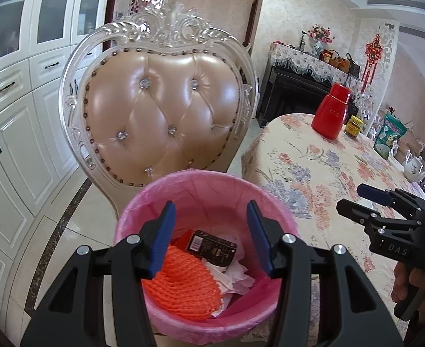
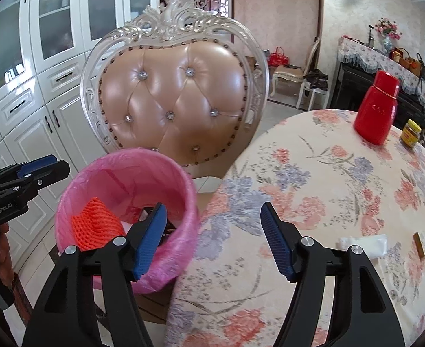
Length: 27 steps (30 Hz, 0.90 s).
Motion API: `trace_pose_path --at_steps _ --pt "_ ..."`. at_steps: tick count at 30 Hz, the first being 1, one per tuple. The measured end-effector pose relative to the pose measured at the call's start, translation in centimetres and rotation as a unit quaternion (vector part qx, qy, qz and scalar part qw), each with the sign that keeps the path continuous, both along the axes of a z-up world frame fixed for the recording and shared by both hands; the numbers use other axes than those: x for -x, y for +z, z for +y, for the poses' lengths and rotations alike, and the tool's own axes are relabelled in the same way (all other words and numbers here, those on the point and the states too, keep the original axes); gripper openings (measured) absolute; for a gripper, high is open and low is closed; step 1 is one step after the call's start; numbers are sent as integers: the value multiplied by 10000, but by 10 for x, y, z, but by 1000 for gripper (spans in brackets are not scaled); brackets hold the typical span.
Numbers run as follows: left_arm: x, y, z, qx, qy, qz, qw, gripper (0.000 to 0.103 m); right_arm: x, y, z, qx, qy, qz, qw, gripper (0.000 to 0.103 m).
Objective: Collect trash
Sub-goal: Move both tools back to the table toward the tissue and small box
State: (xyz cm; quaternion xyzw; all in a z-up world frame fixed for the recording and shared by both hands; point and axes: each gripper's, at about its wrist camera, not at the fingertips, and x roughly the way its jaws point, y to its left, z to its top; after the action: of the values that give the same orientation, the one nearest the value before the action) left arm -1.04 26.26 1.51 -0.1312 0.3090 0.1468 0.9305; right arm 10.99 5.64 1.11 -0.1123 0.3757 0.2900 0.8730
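A bin with a pink liner (image 1: 143, 202) (image 2: 183, 231) stands beside the floral table. In it lie an orange foam net (image 1: 180, 286) (image 2: 95, 219), a dark box (image 1: 212, 245) and white paper (image 1: 238, 277). My left gripper (image 1: 211, 238) is open and empty, right above the bin. My right gripper (image 2: 213, 243) is open and empty, over the table edge next to the bin. A white crumpled tissue (image 2: 362, 244) and a small brown piece (image 2: 420, 244) lie on the table to its right. Each gripper shows in the other's view, the right one (image 1: 368, 199) and the left one (image 2: 43, 166).
A tufted beige chair (image 1: 160, 110) (image 2: 174, 95) stands behind the bin. On the table (image 2: 313, 188) are a red flask (image 1: 332, 111) (image 2: 377, 108), a yellow-lidded jar (image 1: 354, 127) (image 2: 411, 133), a green packet (image 1: 390, 136) and a teapot (image 1: 413, 167). White cabinets (image 1: 18, 115) line the left wall.
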Motion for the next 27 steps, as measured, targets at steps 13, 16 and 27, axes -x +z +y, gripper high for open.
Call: trace_pose_path --at_steps 13,16,27 --pt "-41 -1 -58 -63 -499 36 9987 49 -20 2 -81 79 -621 -124 9980 66" --pt "-54 -3 -76 -67 -647 69 9979 49 -24 0 -99 88 -762 -122 9970 66" --pt "-92 -7 -126 -115 -1032 160 9945 52 -36 -3 -162 91 -1164 -124 9931 70"
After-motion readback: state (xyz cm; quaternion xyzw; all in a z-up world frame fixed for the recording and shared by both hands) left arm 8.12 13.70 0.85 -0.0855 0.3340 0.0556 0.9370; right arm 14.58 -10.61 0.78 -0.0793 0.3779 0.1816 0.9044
